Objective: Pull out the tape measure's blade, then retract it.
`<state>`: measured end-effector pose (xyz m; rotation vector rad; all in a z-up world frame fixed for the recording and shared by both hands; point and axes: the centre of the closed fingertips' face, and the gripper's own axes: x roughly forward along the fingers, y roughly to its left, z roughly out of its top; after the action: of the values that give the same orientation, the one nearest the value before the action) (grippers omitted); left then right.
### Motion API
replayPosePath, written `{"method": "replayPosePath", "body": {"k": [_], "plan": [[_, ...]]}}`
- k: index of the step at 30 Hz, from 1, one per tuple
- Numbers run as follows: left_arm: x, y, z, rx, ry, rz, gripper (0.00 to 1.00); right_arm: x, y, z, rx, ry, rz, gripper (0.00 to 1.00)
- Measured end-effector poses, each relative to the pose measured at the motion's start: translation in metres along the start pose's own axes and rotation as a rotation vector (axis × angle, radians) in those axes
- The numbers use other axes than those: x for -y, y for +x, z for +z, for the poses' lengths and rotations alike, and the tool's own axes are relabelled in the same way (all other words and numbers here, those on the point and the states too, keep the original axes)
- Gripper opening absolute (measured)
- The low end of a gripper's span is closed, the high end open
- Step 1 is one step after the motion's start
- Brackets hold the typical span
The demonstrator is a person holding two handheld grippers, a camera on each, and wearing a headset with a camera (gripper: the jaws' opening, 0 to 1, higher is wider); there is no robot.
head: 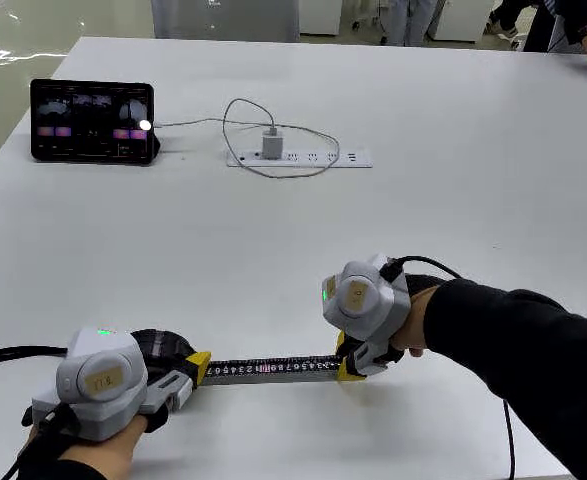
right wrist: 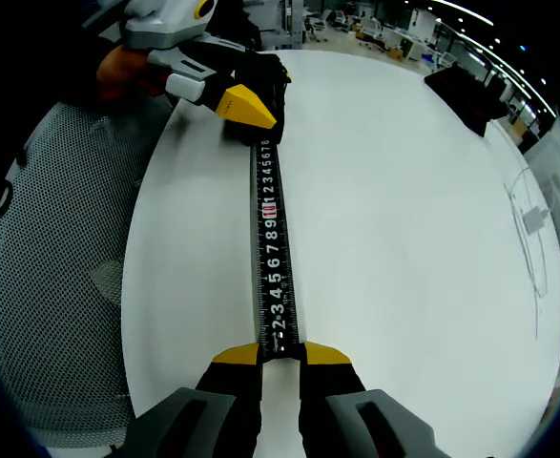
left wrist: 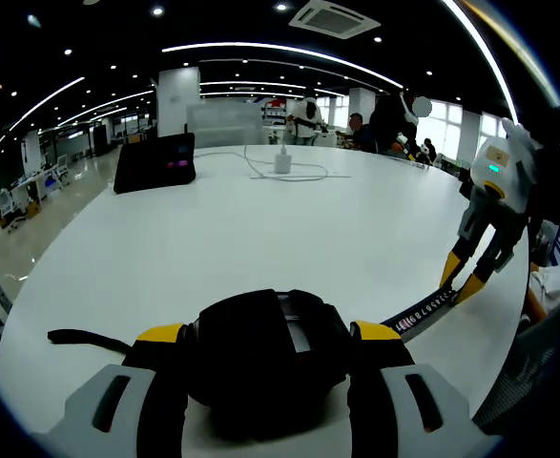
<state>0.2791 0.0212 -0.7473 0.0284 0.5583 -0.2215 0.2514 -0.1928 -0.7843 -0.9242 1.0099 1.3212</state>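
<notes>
The black tape measure case (head: pixel 163 352) lies at the near left of the white table, and my left gripper (head: pixel 181 375) is shut on it. The same case (left wrist: pixel 265 355) sits between the yellow-tipped jaws in the left gripper view. Its dark blade (head: pixel 271 368) with white numbers stretches right along the table to my right gripper (head: pixel 350 366), which is shut on the blade's end. The blade (right wrist: pixel 273 262) runs from my right gripper (right wrist: pixel 280 356) up to the case (right wrist: pixel 260 76). The blade (left wrist: pixel 430 309) and right gripper (left wrist: pixel 468 279) appear at the right of the left gripper view.
A dark tablet (head: pixel 93 121) stands at the back left. A white power strip (head: pixel 298 158) with a charger and looping cable lies at the back middle. A black strap (head: pixel 18 353) trails left from the case. The table's near edge (head: pixel 453 470) is close.
</notes>
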Motion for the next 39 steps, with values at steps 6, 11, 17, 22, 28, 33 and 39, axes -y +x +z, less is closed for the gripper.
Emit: {"method": "replayPosePath", "body": {"k": [6,11,17,22,28,33,39], "plan": [[0.000,0.000,0.000,0.000,0.000,0.000,0.64,0.000,0.001,0.002,0.000,0.003,-0.002,0.10],[0.000,0.000,0.000,0.000,0.000,-0.001,0.64,-0.001,0.001,0.003,-0.007,0.002,-0.003,0.10],[0.000,0.000,0.000,-0.002,-0.001,-0.001,0.64,-0.001,0.001,0.005,0.004,0.009,-0.005,0.10],[0.000,0.000,0.000,-0.002,-0.001,-0.001,0.64,-0.001,0.002,0.007,0.003,0.010,-0.005,0.10],[0.000,0.000,0.000,-0.002,0.000,-0.001,0.64,-0.001,0.003,0.009,0.001,0.005,-0.007,0.10],[0.001,0.000,0.000,-0.002,0.000,-0.001,0.64,-0.002,0.003,0.011,0.005,0.009,-0.005,0.10],[0.000,0.000,0.000,-0.002,0.000,-0.001,0.64,-0.001,0.004,0.013,0.001,0.008,-0.007,0.10]]}}
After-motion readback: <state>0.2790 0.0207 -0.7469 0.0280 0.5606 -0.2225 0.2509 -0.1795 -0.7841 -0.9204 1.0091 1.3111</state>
